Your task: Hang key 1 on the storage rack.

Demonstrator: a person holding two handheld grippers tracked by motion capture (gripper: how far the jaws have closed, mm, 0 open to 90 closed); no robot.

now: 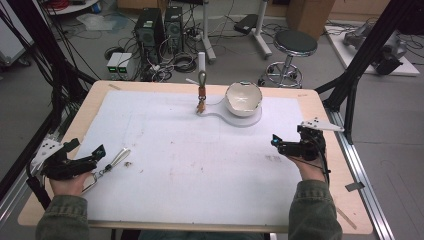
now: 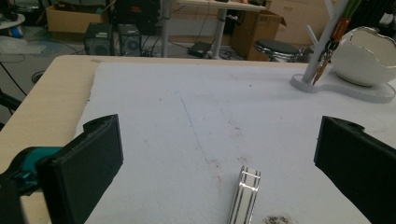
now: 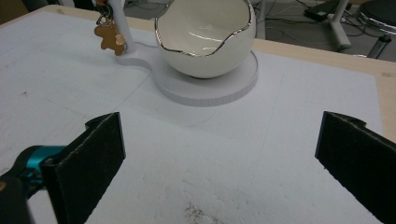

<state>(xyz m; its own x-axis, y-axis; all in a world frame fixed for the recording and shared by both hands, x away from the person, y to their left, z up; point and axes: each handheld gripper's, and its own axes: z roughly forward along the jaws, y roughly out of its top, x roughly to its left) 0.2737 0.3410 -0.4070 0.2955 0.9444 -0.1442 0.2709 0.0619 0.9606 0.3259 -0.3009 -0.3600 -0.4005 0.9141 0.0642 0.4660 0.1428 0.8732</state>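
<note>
Two green sleeves come in at the bottom of the high view, each hand holding a claw. Left claw [image 1: 95,154] hovers low over the near left part of the white mat [image 1: 200,165] with its jaws spread wide and nothing between them; in the left gripper view the silver carabiner clip [image 2: 244,196] lies on the mat between and just ahead of those jaws. That clip [image 1: 116,160] (a slim metal loop with a ring at its near end) lies flat, just beside the left claw, its long axis running diagonally, the far end pointing away and to the right.

Right claw [image 1: 276,142] sits over the right side of the mat, jaws likewise spread and empty, aimed towards the white eggshell-shaped bowl [image 3: 205,39] on its round base [image 3: 233,88]. Beside the bowl a white peg stand [image 1: 201,65] carries a hanging keychain [image 1: 201,97]. The mat covers most of the wooden desk [image 1: 325,170].
</note>
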